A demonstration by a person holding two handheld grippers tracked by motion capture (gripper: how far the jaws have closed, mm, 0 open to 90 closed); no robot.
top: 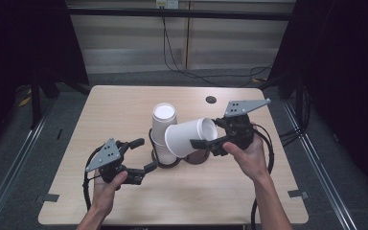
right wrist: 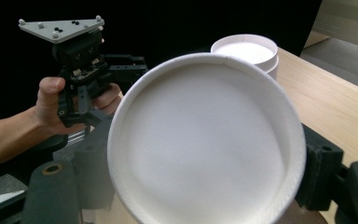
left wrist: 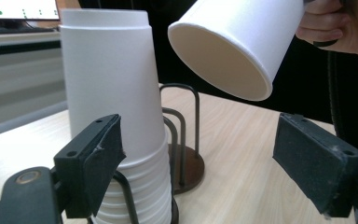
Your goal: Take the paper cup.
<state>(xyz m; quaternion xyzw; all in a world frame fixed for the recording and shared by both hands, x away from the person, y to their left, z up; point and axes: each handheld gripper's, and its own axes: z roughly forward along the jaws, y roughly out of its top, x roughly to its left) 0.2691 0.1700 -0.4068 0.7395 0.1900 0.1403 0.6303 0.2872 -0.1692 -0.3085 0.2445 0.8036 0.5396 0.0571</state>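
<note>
A stack of white paper cups (top: pixel 164 127) stands upside down in a black wire holder (top: pixel 159 160) at the middle of the table. My right gripper (top: pixel 208 134) is shut on a single white cup (top: pixel 184 138), held tilted on its side just right of the stack. Its base faces the right gripper view (right wrist: pixel 205 144), with a jaw on each side. In the left gripper view the cup's mouth (left wrist: pixel 235 44) hangs above and to the right of the stack (left wrist: pixel 112 93). My left gripper (top: pixel 142 155) is open, low beside the holder's near left, with nothing between its pads (left wrist: pixel 93 163).
A second dark round holder base (top: pixel 197 158) with bare wire loops (left wrist: pixel 186 135) sits right of the stack, under the held cup. The wooden table (top: pixel 124 100) has a small dark hole (top: pixel 211 99) at the back. Cables lie on the floor behind.
</note>
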